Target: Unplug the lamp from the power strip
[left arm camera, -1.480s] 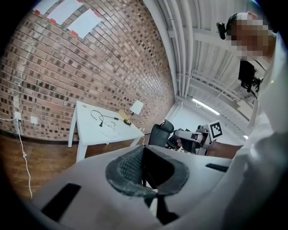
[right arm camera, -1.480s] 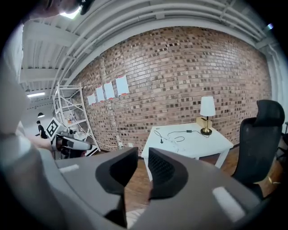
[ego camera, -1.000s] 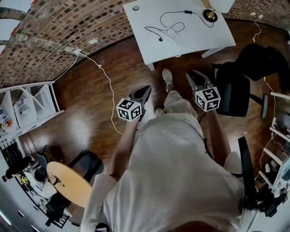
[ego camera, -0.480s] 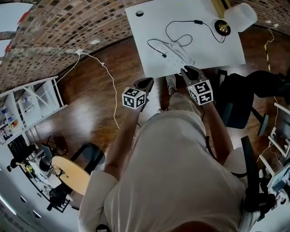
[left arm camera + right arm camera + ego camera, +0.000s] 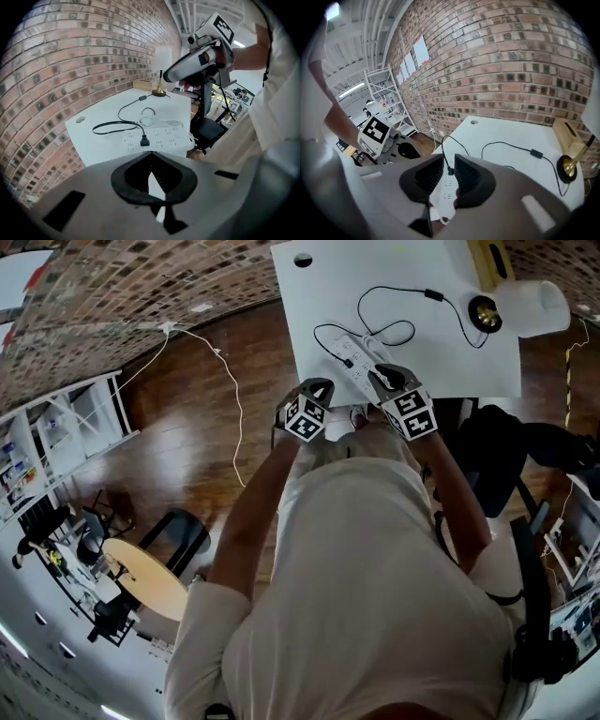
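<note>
1. L gripper: over desk's near-left corner, angled down. Jaws have just been opening, only a crack apart, nothing betw. them.
2. Strip: white, lies flat by desk's near edge, approx. mid. Black plug sits in it; cord loops twd the far side.
3. R gripper: at strip's near end, jaws narrowly apart, gripping nothing. Strip & plug show through the gap; can't tell if touching.
4. Lamp: brass base near desk's right edge, white shade.
</note>
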Available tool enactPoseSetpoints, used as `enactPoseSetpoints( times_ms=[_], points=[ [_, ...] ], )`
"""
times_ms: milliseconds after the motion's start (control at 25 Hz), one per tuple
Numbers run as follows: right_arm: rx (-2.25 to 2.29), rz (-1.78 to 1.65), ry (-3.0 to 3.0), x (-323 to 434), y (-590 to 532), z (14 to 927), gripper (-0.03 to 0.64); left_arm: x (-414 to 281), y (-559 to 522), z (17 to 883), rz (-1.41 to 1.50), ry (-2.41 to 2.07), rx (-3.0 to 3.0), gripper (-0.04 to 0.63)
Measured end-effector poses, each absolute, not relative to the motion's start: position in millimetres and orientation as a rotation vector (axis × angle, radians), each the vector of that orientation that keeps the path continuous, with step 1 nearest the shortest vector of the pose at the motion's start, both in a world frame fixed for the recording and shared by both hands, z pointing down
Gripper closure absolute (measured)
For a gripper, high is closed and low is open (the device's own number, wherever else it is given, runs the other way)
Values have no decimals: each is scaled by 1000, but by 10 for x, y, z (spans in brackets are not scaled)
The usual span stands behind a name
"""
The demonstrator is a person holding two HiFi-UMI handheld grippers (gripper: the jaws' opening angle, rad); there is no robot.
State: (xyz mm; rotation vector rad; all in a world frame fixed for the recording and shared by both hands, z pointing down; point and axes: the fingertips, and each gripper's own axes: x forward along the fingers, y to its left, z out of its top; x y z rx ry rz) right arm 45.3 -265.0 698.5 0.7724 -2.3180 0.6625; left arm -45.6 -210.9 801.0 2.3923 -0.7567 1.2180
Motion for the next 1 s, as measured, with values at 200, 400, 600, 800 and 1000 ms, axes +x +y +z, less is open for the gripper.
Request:
enactPoseSetpoints(
  times_ms=[200,400,600,800,1000],
  points=[
    [632,639,-2237,197,-2632,7329,543,-558,-2347,8244,1113,-785,2320,591],
    [560,696,-2146,-85,-2557,7836,499,-548,-2597,8518,1047,-675,2327,591],
    [644,666,-2012,-170,-2588,8232,499,-462,-2737,8581,1060,-537,2341,591],
    [673,693,-1941,-206,-2627,8491,524,-405,-2859,8627,1075,-427,2381,591],
    [664,629,-1941,-215,-2649,8537,558,-331,-2900,8642,1181,-274,2479,591]
  ],
)
